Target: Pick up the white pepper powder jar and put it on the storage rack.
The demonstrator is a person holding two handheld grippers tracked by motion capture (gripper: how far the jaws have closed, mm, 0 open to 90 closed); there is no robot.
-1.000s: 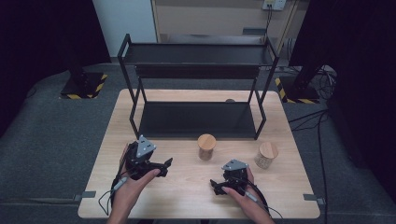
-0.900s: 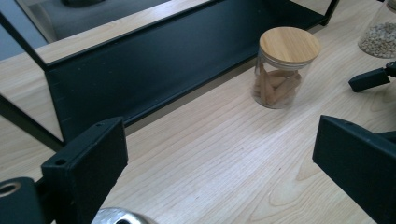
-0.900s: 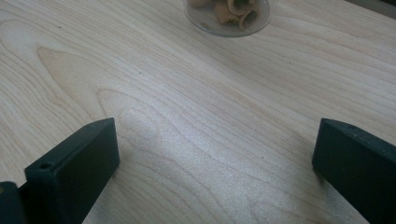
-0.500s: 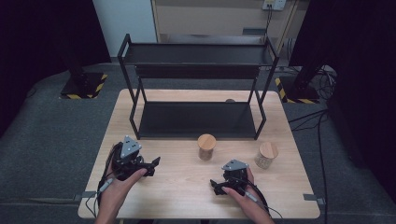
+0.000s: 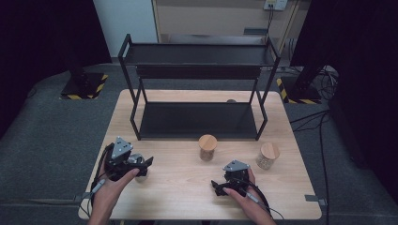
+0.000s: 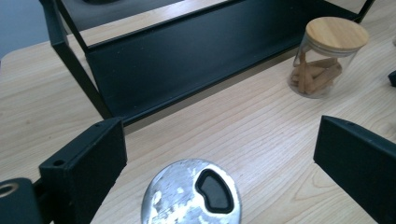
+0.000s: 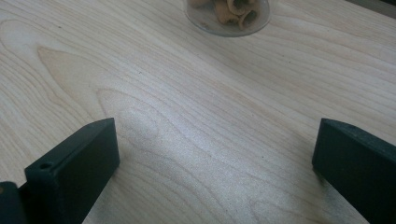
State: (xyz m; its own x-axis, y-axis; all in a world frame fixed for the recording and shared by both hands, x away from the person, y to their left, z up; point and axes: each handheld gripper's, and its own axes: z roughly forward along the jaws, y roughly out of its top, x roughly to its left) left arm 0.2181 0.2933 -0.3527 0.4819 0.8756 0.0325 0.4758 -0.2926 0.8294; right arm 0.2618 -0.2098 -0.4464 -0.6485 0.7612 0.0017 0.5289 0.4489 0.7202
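The left gripper (image 6: 210, 154) stands with its jaws spread wide on either side of a metal-lidded can (image 6: 191, 193), which sits on the table (image 5: 187, 187) near its front left corner, in front of the left post of the black 2-tier rack (image 5: 197, 119). The step in hand is judged to be the grasp of that can. To do it well, the gripper should be lowered until the pads sit beside the can's wall rather than above its top, kept centred so both jaws meet it together, then closed squarely; a skewed closure could tip or push it. The can's top is round, dull silver and scuffed, with a dark kidney-shaped opening off centre; its side wall is hidden from the left gripper view. In the high view it shows as a pale round shape (image 5: 136, 159) just under the gripper. The right gripper (image 7: 215, 144) is also open, holding nothing, over bare wood at the front right. 2 glass jars with wooden lids stand apart: 1 of stick-shaped pieces (image 6: 329, 58), 1 farther right (image 5: 268, 156).
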